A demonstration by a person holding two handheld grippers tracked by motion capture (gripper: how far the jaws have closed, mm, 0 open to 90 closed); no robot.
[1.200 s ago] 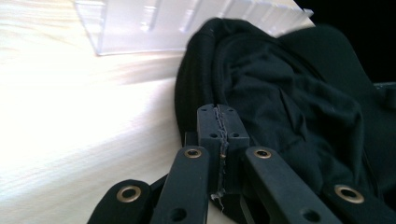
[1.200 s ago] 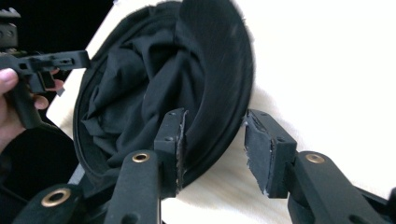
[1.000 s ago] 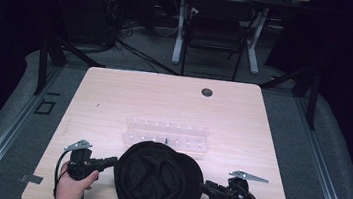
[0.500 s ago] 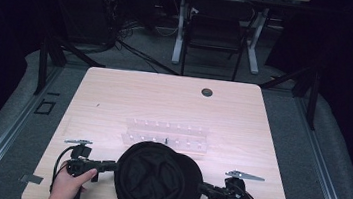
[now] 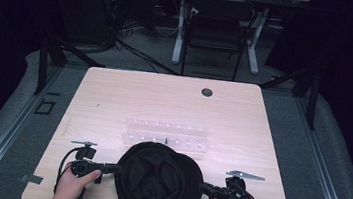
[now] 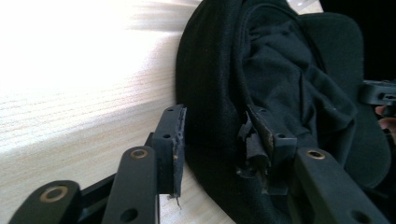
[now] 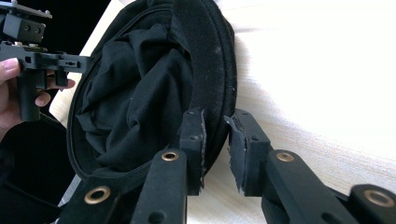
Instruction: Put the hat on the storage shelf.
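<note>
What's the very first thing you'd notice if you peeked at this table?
A big black hat lies upside down at the near edge of the wooden table, with its crumpled lining showing. The left gripper and the right gripper reach in at its rim from either side, jaws around the rim. Just behind the hat sits a clear plastic rack.

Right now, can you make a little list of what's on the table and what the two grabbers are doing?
table: light wood
black hat: near edge, lying inside-up
clear rack: just behind the hat
left gripper: fingers open astride the hat's rim
right gripper: fingers open astride the opposite rim
hands: one holding each gripper
</note>
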